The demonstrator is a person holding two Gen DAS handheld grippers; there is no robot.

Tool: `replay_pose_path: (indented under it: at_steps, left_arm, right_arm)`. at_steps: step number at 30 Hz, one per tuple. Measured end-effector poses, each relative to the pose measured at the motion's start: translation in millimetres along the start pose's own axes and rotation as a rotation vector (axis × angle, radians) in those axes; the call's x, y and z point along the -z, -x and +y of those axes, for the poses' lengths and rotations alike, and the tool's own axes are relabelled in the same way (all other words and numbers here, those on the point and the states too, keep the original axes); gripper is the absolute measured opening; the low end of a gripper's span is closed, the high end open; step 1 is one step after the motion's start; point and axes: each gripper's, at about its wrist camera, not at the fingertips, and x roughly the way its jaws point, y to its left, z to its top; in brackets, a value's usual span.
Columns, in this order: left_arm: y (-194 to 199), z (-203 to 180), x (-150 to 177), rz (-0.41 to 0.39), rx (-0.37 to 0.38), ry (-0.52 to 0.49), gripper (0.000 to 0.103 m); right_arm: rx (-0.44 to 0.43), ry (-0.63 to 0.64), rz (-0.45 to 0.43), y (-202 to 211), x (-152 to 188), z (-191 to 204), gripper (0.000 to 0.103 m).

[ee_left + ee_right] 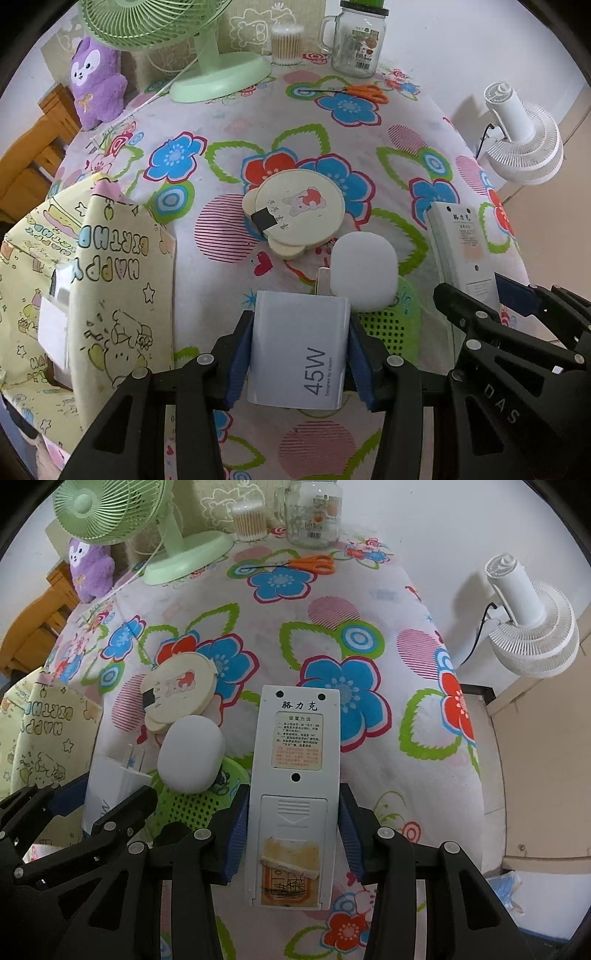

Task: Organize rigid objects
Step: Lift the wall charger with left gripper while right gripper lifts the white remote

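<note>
My left gripper (pixel 299 343) is shut on a white 45W charger (pixel 299 350), prongs pointing away, held over the flowered tablecloth. My right gripper (pixel 293 812) is shut on a white remote control (pixel 295 775), back side up. The remote also shows in the left wrist view (pixel 461 243), and the charger in the right wrist view (pixel 114 782). A white rounded case (pixel 364 273) sits on a green perforated basket (pixel 391 321) between the two grippers. A cream bear-shaped round mirror (pixel 295 210) lies just beyond it.
A yellow "Happy Birthday" bag (pixel 110 295) stands at the left. At the back are a green desk fan (pixel 207 66), a purple plush (pixel 98 85), a cotton swab box (pixel 288 44), a glass mug jar (pixel 356 44) and orange scissors (pixel 354 92). A white fan (pixel 524 144) is off the table's right edge.
</note>
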Motion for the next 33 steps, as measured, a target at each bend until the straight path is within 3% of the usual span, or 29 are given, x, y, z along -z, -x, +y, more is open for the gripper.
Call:
replay_pose_path:
  at_steps: [33]
  left_arm:
    - [75,-14,21,-0.083,0.018,0.005,0.049]
  right_arm:
    - [-0.035,0.042,-0.086,74,23,-1,0.047]
